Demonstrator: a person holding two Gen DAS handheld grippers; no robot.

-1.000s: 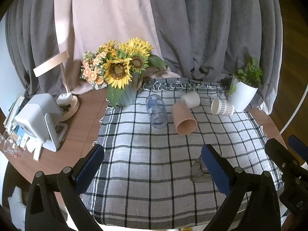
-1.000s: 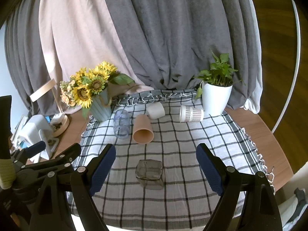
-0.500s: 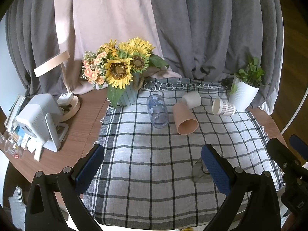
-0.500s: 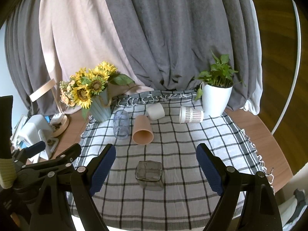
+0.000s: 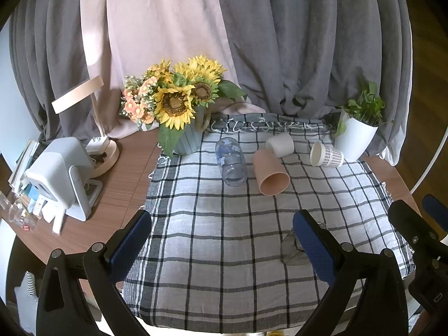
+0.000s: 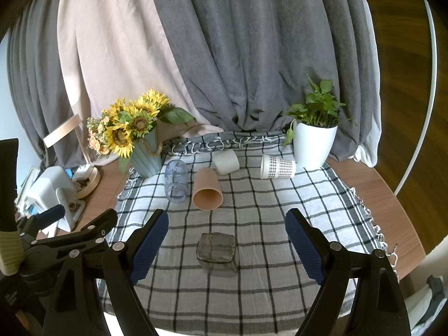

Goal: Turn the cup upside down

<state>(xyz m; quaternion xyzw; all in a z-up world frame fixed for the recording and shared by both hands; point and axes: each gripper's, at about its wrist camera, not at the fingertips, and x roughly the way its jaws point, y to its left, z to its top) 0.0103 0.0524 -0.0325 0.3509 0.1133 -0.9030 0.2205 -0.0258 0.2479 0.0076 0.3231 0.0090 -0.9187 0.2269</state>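
Note:
Several cups lie on their sides on the checked cloth (image 6: 280, 201): a clear blue-tinted cup (image 6: 175, 180), a peach cup (image 6: 207, 193), a white cup (image 6: 226, 162) and a checked paper cup (image 6: 277, 166). A square clear glass (image 6: 217, 254) stands mouth-down near the front, midway ahead of my right gripper (image 6: 226, 240), which is open and empty. My left gripper (image 5: 224, 240) is open and empty over the cloth's front. The glass (image 5: 291, 249) is partly hidden behind its right finger. The peach cup (image 5: 271, 172) and blue-tinted cup (image 5: 231, 161) lie far ahead.
A sunflower vase (image 6: 140, 140) stands at the cloth's back left, a white plant pot (image 6: 313, 142) at the back right. A white device (image 5: 60, 177) and a lamp base (image 5: 103, 154) sit on the wooden table at left. Curtains hang behind.
Both grippers have drifted very slightly; the view barely shifts. No object has moved.

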